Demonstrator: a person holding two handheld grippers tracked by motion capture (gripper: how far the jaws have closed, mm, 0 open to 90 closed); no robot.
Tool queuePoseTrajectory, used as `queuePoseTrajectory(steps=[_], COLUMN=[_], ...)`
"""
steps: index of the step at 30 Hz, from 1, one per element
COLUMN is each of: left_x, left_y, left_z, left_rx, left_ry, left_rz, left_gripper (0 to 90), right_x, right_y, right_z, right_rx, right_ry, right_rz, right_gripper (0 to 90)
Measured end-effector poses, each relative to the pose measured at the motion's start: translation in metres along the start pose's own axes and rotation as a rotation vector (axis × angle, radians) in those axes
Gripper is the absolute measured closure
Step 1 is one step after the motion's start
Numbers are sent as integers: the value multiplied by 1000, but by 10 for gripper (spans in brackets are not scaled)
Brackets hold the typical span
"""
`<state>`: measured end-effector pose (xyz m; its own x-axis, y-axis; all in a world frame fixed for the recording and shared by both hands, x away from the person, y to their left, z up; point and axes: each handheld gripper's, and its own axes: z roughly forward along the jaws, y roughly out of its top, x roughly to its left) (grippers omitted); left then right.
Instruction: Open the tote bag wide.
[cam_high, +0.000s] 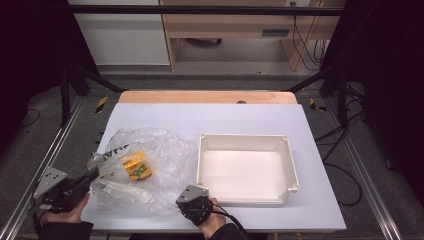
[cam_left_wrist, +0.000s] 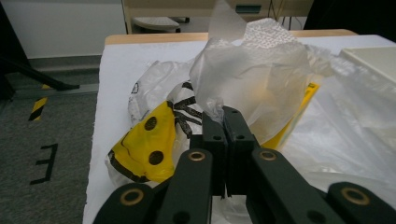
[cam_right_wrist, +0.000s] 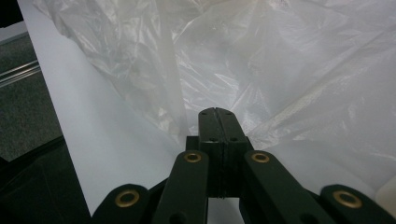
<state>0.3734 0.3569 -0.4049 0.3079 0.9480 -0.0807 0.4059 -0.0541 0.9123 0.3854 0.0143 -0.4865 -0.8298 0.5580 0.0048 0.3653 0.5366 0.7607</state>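
While both jaws pinch the plastic bag (cam_high: 145, 165), left gripper (cam_high: 92, 172) at its nine o'clock edge, right gripper (cam_high: 192, 197) at five, I spread it to free the yellow packet (cam_high: 137, 167) inside, beside the tray (cam_high: 295, 175).

The crumpled plastic bag (cam_high: 145, 165) spreads over the bench's (cam_high: 240, 120) near left, just beside the white tray (cam_high: 247, 167), whose raised walls block the right. The far strip of the bench lies open for passage.
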Motion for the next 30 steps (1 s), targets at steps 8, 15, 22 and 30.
queuePoseTrajectory(steps=[8,15,22,30], left_x=[10,13,7,5], left_y=[-9,-20,-31,-38], left_z=[32,56,80,88], left_rx=[92,180,289,359], left_ry=[38,26,17,1], left_rz=[-3,1,66,99], left_gripper=[885,885,885,883], right_x=[-1,-1,-1,0], right_y=[0,-1,-2,-3], right_z=[2,2,2,2], right_rx=[-8,-18,-25,-28], right_ry=[-6,-4,-8,-9], right_rz=[5,2,-1,2], right_gripper=[900,900,900,900])
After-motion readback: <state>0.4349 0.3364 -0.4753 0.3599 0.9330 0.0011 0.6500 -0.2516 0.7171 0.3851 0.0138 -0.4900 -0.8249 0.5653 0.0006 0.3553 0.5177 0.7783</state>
